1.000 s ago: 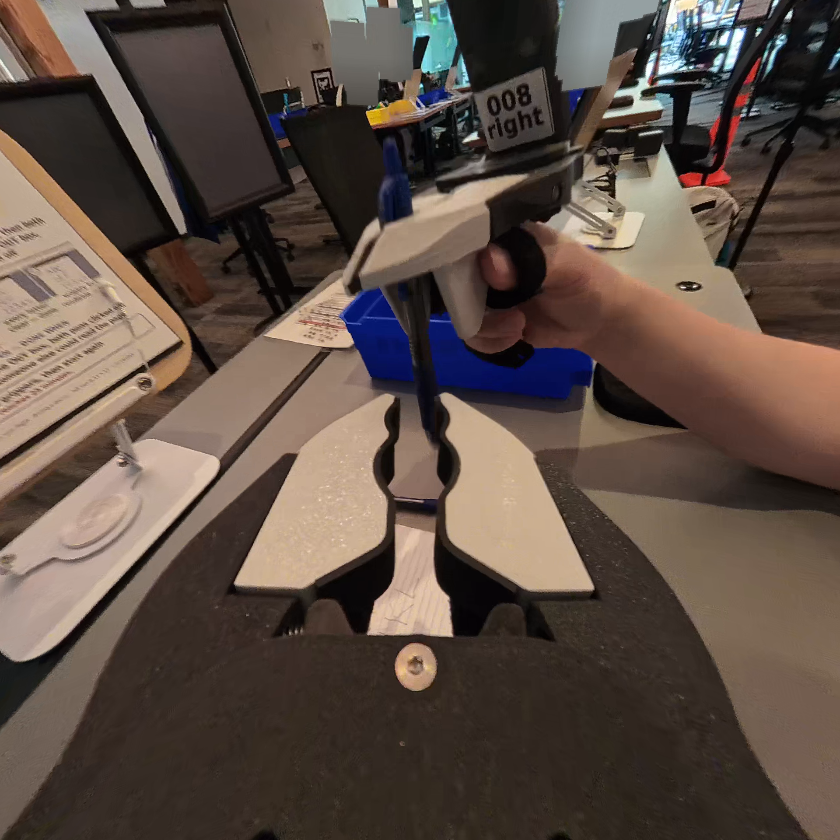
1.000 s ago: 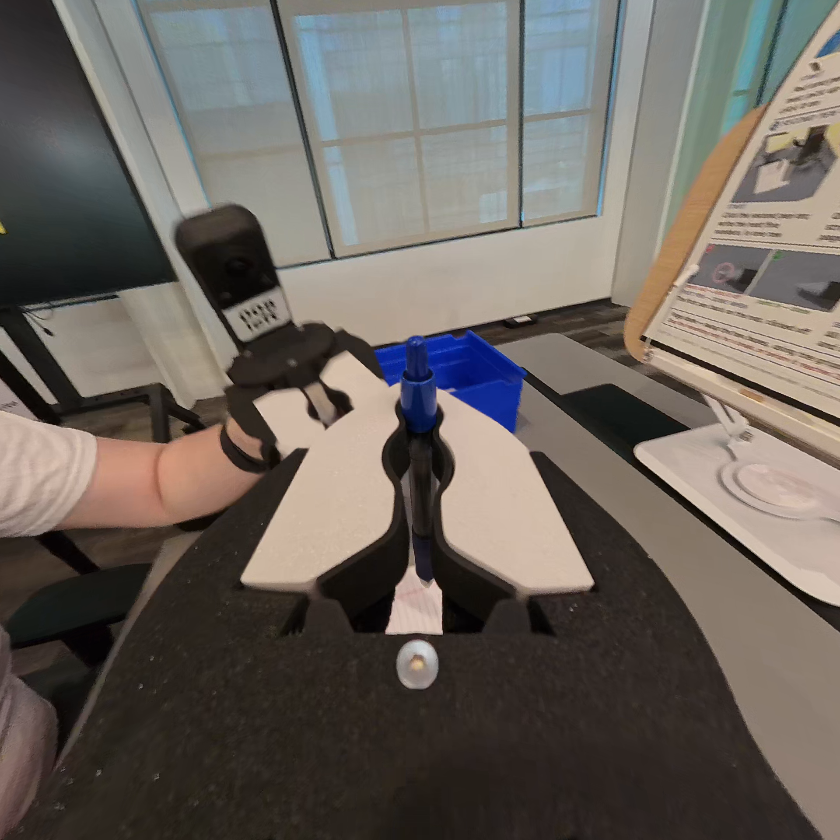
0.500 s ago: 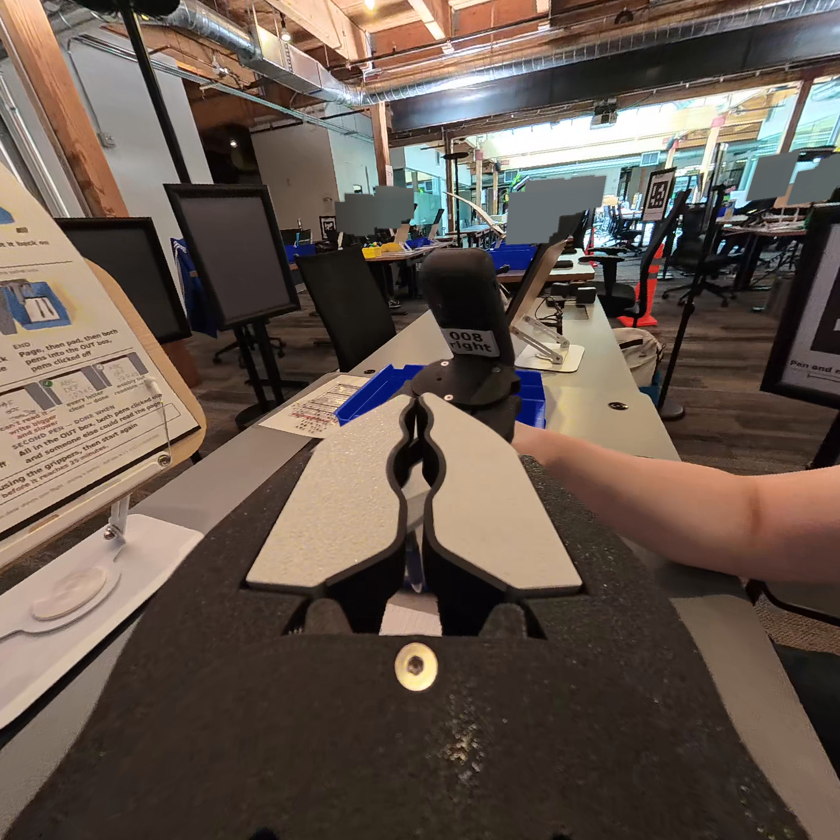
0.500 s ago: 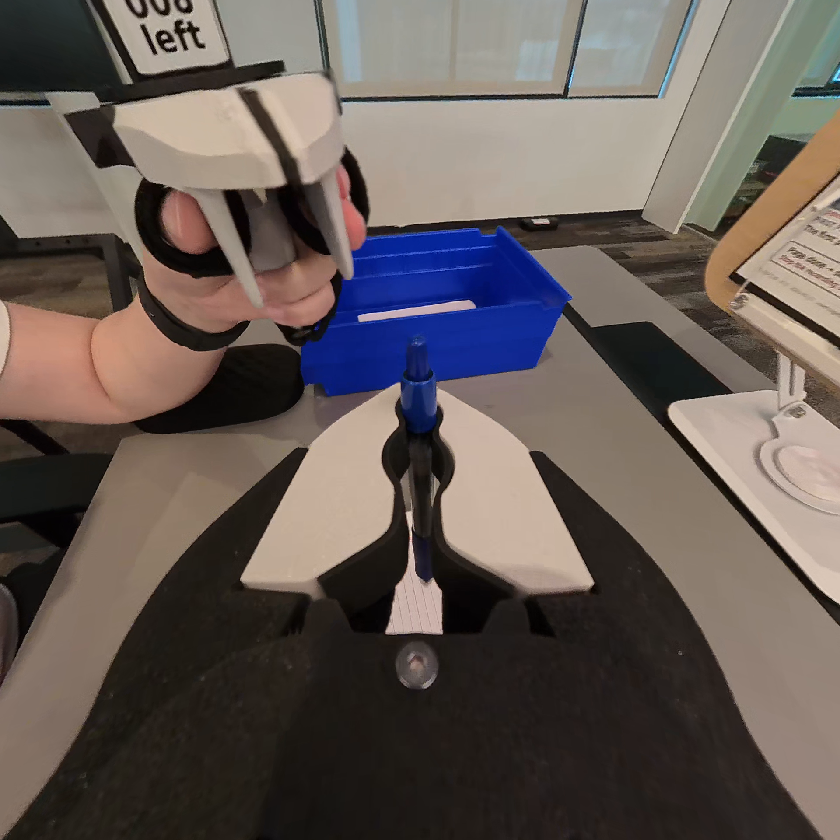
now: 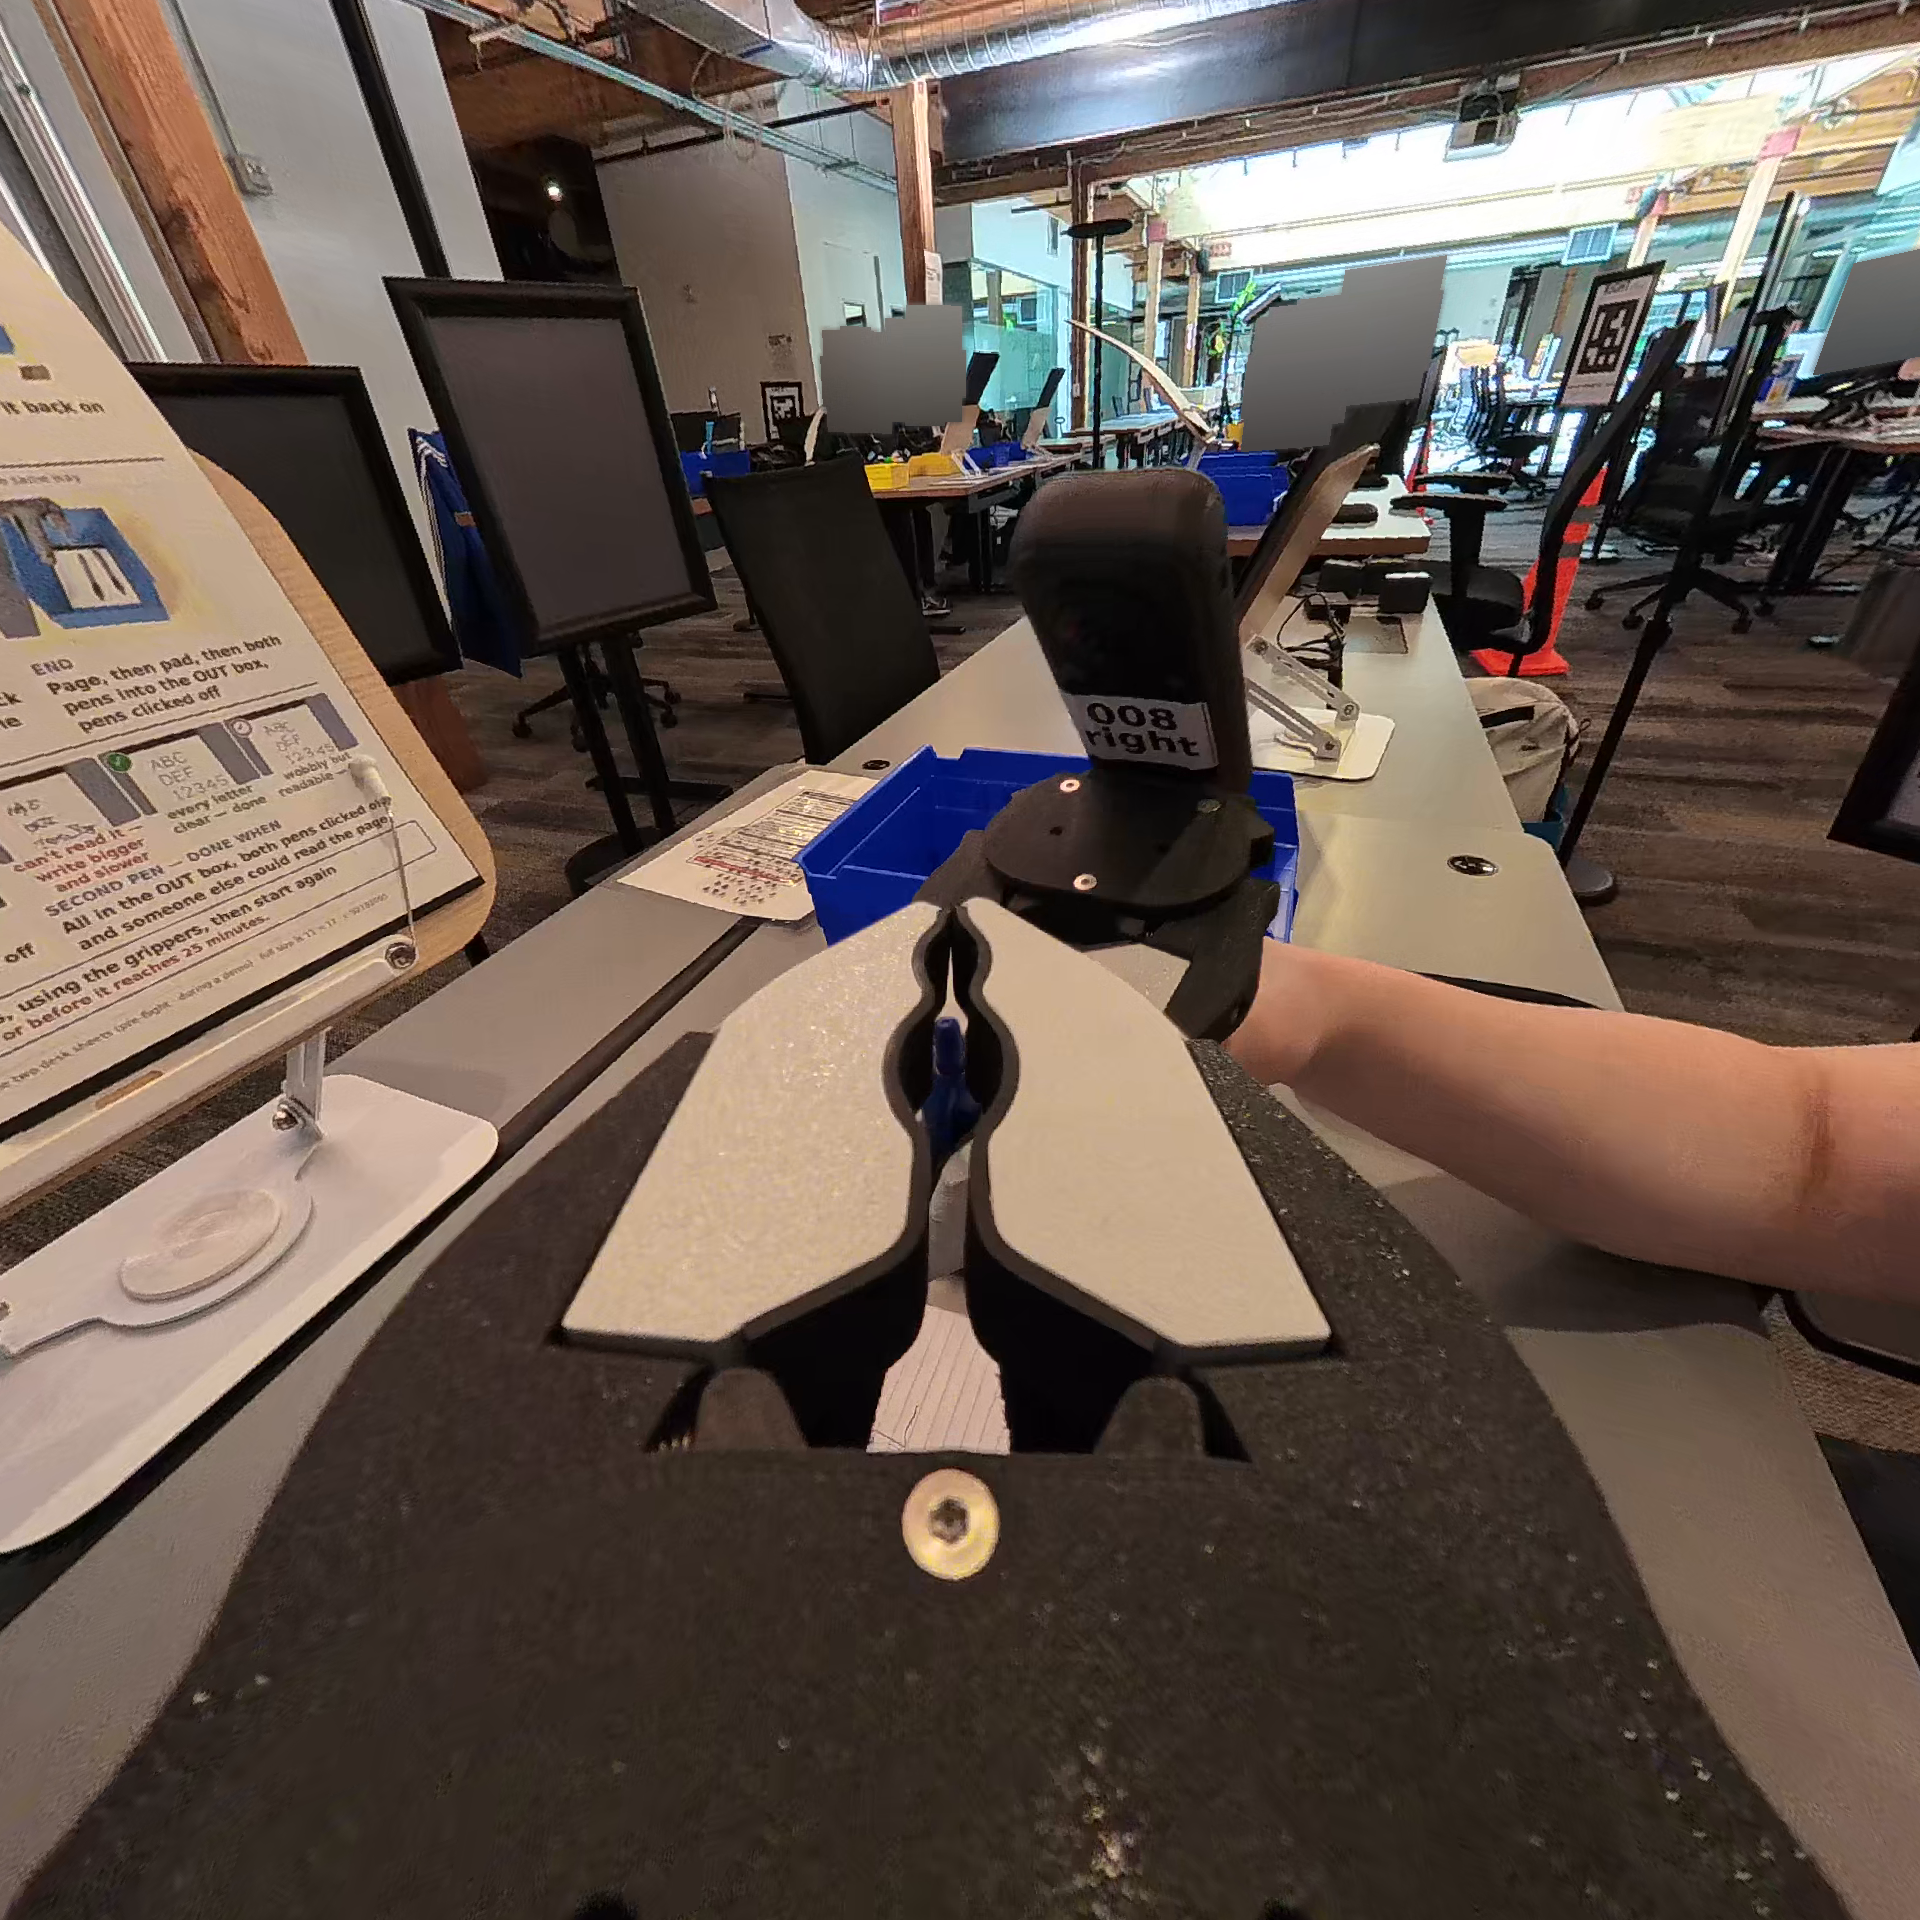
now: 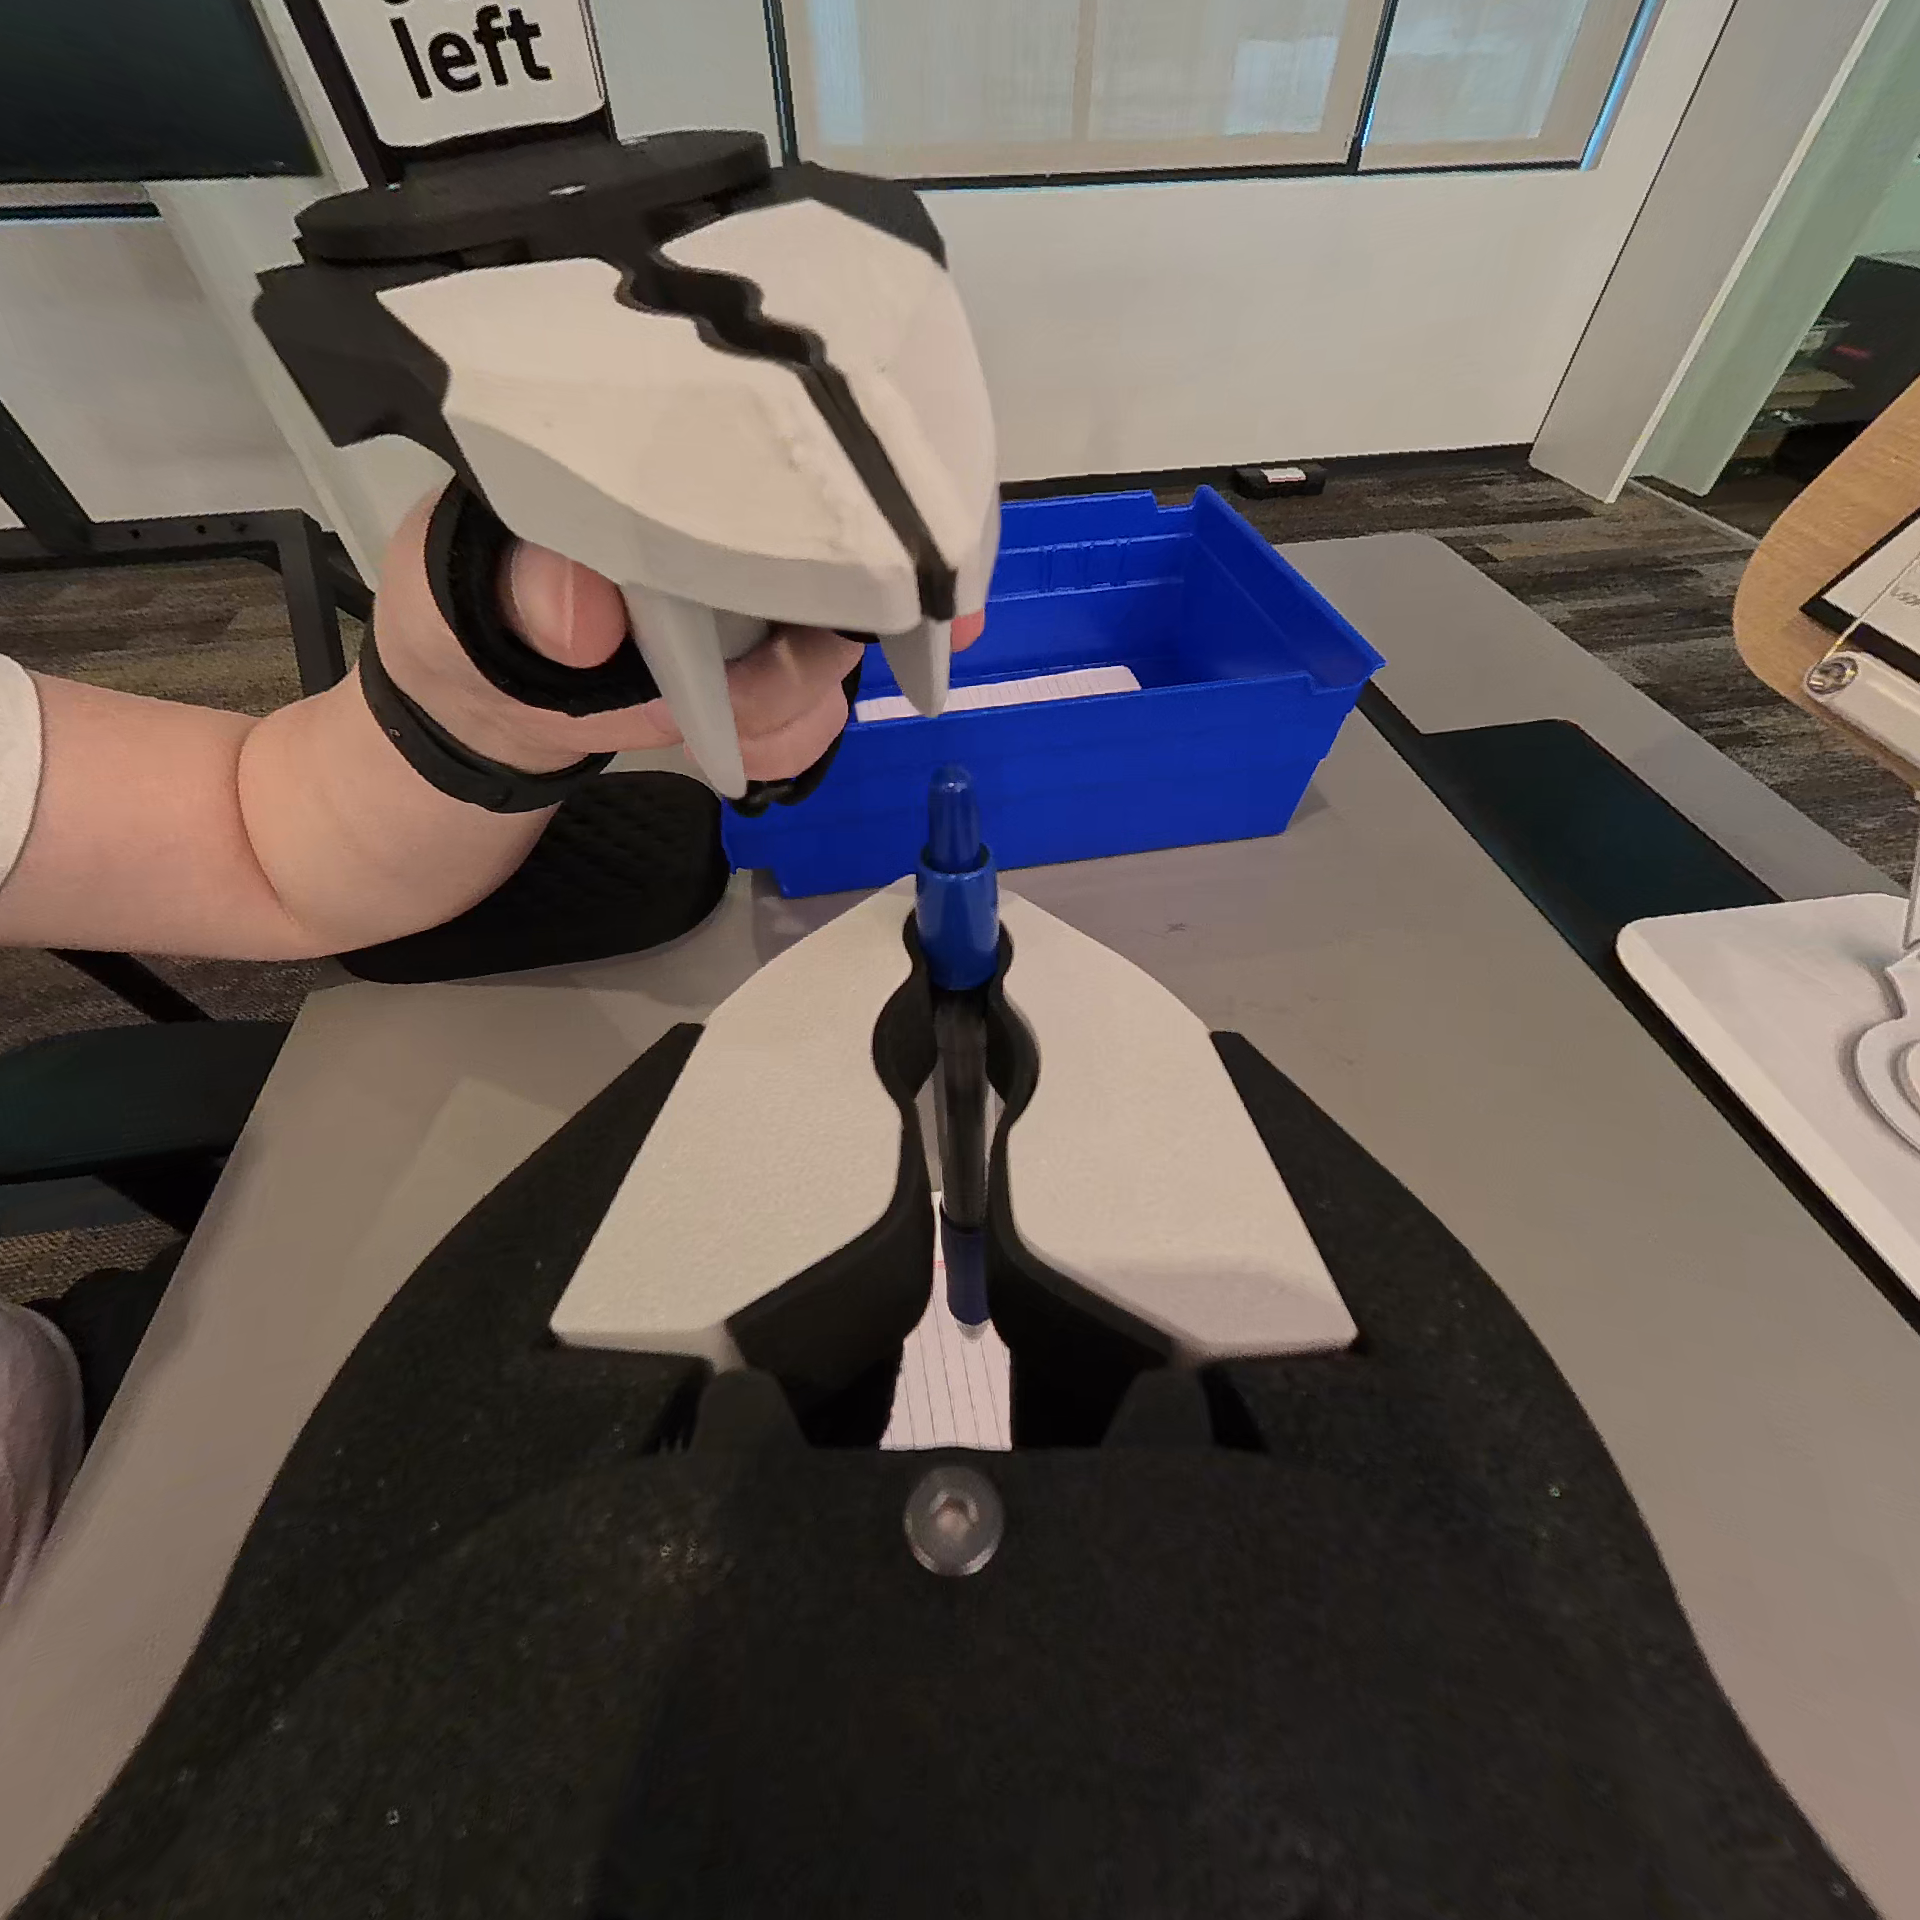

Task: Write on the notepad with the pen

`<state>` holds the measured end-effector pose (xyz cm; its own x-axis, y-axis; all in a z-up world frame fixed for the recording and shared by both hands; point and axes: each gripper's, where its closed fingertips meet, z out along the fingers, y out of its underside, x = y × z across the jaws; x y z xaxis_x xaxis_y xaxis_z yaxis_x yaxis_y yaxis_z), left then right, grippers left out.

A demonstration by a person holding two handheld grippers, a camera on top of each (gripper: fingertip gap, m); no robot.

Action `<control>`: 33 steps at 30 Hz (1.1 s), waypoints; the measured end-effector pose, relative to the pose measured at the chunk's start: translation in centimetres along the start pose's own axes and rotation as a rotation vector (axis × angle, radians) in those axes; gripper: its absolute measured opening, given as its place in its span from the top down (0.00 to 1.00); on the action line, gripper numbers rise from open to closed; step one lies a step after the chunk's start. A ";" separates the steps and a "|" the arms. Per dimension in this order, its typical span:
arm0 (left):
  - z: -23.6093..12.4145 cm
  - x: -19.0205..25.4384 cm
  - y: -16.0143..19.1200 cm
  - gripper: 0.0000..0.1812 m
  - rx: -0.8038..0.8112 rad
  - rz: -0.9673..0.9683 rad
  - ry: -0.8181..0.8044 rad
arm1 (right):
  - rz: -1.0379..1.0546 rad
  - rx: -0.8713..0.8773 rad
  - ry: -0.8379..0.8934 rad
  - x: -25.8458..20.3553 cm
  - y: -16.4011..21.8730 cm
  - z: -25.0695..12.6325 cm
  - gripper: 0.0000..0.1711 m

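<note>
Right wrist view: the pen (image 6: 961, 1132) is being held clamped between the two fingers of the right gripper (image 6: 951, 912) at the centre of the frame. It is being kept upright along them, with its blue push-button end sticking out above the fingertips and its tip being pointed down at the lined notepad (image 6: 945, 1397). Only a strip of the notepad is being shown through the gap low in the frame, and contact between tip and paper cannot be told. In the upper left, the left gripper (image 6: 821, 727) is being carried just above the pen's top end, apart from it. A second ago its fingers were being held apart and it was farther off in the frame; now they are being pressed together on nothing, as is being confirmed at the centre of the left wrist view. From this it is being judged that the shut gripper is being readied to press the button, so writing is probably not yet being done. At the upper right, a blue bin (image 6: 1195, 769) with a lined sheet inside is being left on the grey table (image 6: 1299, 987).
</note>
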<state>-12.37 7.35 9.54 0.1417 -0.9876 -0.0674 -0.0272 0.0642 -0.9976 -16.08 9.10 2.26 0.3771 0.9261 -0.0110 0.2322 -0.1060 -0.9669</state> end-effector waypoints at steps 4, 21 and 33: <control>0.2 -0.4 0.7 1.00 -0.020 -0.014 -0.005 | 0.014 0.020 -0.006 0.1 -0.2 -0.2 0.98; 0.8 -0.3 1.7 1.00 -0.039 -0.042 0.027 | 0.024 0.029 -0.010 0.2 -0.3 -0.6 0.98; 0.9 -0.4 1.9 1.00 -0.057 -0.044 0.028 | 0.033 0.022 -0.016 0.2 -0.2 -0.6 0.98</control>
<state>-11.62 7.98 7.61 0.1165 -0.9929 -0.0220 -0.0775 0.0130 -0.9969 -15.51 9.10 2.56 0.3701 0.9278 -0.0471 0.1998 -0.1290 -0.9713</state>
